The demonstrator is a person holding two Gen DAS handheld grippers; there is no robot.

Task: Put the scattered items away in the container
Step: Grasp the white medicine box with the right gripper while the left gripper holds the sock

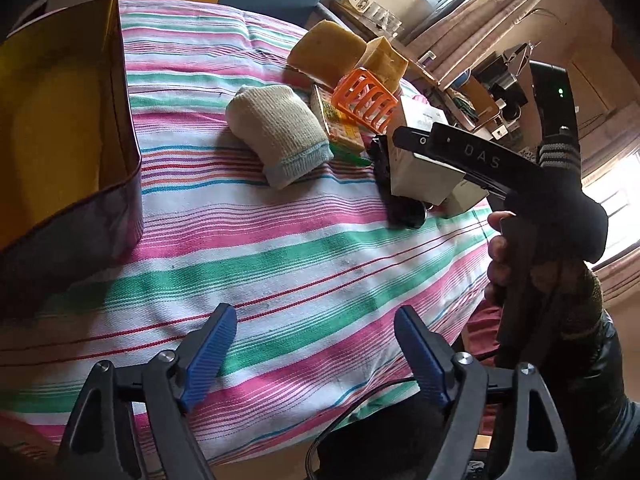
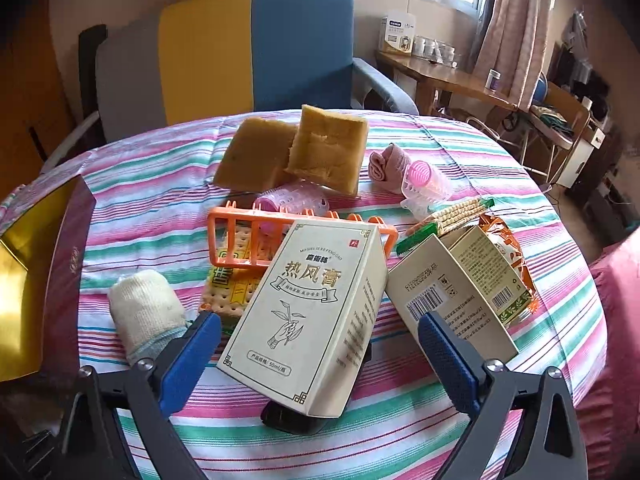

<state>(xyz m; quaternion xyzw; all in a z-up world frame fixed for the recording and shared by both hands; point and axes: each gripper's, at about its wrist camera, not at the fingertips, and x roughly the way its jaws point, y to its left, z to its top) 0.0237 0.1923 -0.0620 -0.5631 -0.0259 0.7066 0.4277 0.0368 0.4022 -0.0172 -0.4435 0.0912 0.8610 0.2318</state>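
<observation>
One gold-lined container [image 2: 24,280] at the far left, open-topped, on the striped cloth [image 2: 400,440]. Just right of it, one rolled cream sock [image 2: 146,314], lying on its side. Next, one biscuit packet [image 2: 228,288], partly under one orange plastic rack [image 2: 244,240]. Behind these, two yellow sponges [image 2: 256,156], touching each other, the right one [image 2: 328,152] tilted. Two pink hair rollers: one [image 2: 292,202] behind the rack, one [image 2: 426,180] further right. Beside that roller, one rolled pink cloth [image 2: 386,164]. Centre front, one tall cream box [image 2: 308,320] with a plant drawing, tilted, resting on one black object [image 2: 292,420]. To its right, two smaller cream boxes with barcodes [image 2: 440,296] [image 2: 488,276], side by side, over one orange snack bag [image 2: 512,252] and one green-ended biscuit stick pack [image 2: 452,214].

Right gripper [image 2: 318,364] low over the front edge, jaws apart, straddling the tall cream box, pads clear of its sides. Left gripper [image 1: 316,356] above bare cloth, jaws apart, nothing between. All scattered items outside the container.
</observation>
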